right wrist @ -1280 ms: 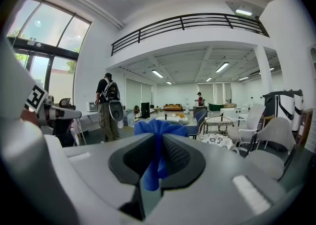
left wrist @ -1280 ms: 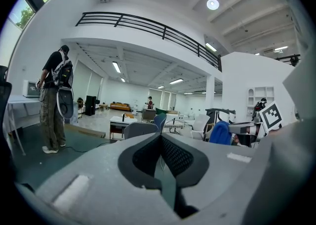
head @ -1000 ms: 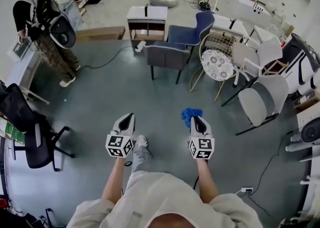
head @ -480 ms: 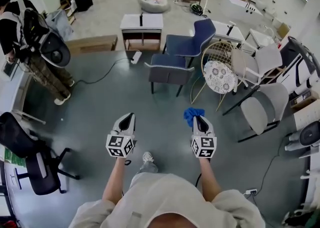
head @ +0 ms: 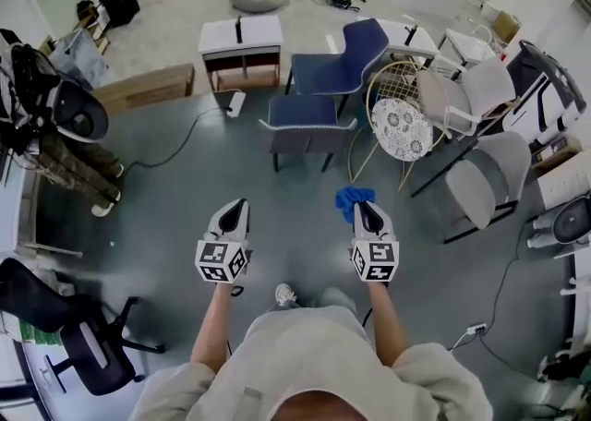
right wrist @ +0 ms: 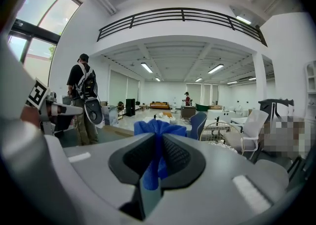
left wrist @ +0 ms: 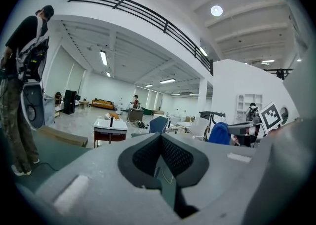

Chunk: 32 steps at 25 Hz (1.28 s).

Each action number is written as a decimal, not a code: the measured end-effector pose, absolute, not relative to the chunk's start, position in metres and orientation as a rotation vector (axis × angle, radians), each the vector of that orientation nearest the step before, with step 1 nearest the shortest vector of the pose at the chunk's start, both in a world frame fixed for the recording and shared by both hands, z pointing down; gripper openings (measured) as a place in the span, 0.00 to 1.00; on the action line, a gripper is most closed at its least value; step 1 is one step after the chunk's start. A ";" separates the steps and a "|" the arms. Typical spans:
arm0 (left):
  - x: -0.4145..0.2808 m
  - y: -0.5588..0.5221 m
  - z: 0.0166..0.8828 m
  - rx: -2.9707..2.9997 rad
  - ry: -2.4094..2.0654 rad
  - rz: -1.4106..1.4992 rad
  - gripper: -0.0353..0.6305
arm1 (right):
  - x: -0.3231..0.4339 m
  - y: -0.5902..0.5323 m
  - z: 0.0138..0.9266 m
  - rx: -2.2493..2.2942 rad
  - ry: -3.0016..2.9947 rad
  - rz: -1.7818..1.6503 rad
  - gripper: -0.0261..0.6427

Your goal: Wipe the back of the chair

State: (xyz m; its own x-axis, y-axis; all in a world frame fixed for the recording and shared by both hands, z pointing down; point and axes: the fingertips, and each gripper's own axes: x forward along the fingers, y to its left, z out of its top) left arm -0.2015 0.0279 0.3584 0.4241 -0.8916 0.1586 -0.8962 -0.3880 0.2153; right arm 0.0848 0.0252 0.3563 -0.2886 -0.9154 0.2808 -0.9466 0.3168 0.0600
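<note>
Cloth (head: 354,198), bright blue, is pinched in the right gripper (head: 362,208). Its jaws are closed on the fabric so that a bunch puffs out past the tips, and the right gripper view shows the cloth running down the seam between the two pads. Beside it, the left gripper (head: 237,206) has its jaws pressed together with nothing between them. Both tools point forward over bare grey floor (head: 185,198). The chairs all stand ahead, well apart from either tool, so by my reckoning no wiping has begun. Nearest is a dark padded chair (head: 305,138), which seems to turn its back panel toward the person. Behind it stands a brighter blue chair (head: 355,50), and to the right a wire-framed chair (head: 392,78) with a round patterned cushion (head: 402,128). The task does not say which chair is meant, but the dark padded one looks likeliest to me. It lies straight ahead, between the lines of the two grippers and a little closer to the right one. Its back runs crosswise to the approach, broad side on. The cloth hand would therefore go forward and slightly left, then sweep sideways along that panel.
</note>
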 end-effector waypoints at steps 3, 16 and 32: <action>-0.200 0.013 0.366 2.432 -1.498 0.044 0.05 | 0.081 0.018 0.363 1.695 -2.302 0.184 0.10; -0.178 -0.025 0.393 2.381 -1.474 0.101 0.05 | 0.085 -0.023 0.379 1.639 -2.322 0.209 0.10; -0.153 -0.095 0.456 2.320 -1.625 0.238 0.05 | 0.076 -0.108 0.448 1.516 -2.446 0.245 0.10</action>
